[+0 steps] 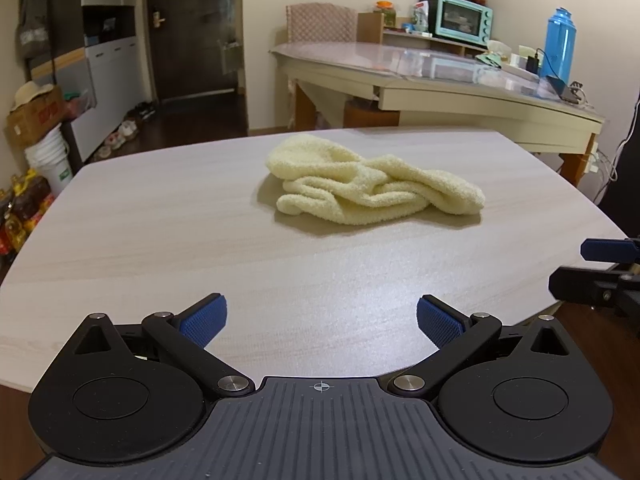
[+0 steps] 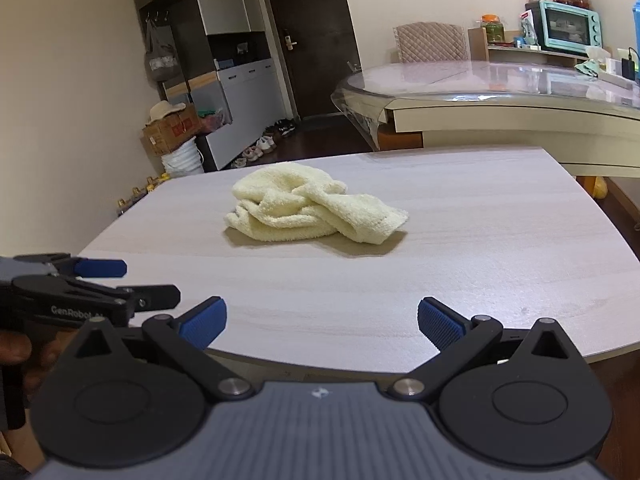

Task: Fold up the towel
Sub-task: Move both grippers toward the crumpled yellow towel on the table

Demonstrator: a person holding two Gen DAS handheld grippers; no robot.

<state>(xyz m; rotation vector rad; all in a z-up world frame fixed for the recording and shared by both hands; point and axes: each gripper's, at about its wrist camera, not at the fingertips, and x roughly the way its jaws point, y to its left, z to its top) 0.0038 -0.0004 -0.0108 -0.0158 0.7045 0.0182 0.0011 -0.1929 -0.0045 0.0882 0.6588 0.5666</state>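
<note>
The pale yellow terry-cloth towel [image 1: 372, 184] lies crumpled in a loose heap near the middle of the light wood-grain table [image 1: 160, 240], at about 12 o'clock from both wrist cameras and well apart from either tool. No folding has begun; the cloth is bunched and twisted, so it likely needs spreading flat first. The left gripper [image 1: 322, 320] hangs over the near table edge with its blue-padded jaws spread wide and nothing between them. The right gripper [image 2: 322, 320] sits beside it, at roughly 3 o'clock from the left one, jaws equally wide and empty. Both probably wait back here, spread ready, so each can reach a separate corner. A hemmed edge [image 2: 394, 220] shows at the heap's right end, a sensible first grab.
</note>
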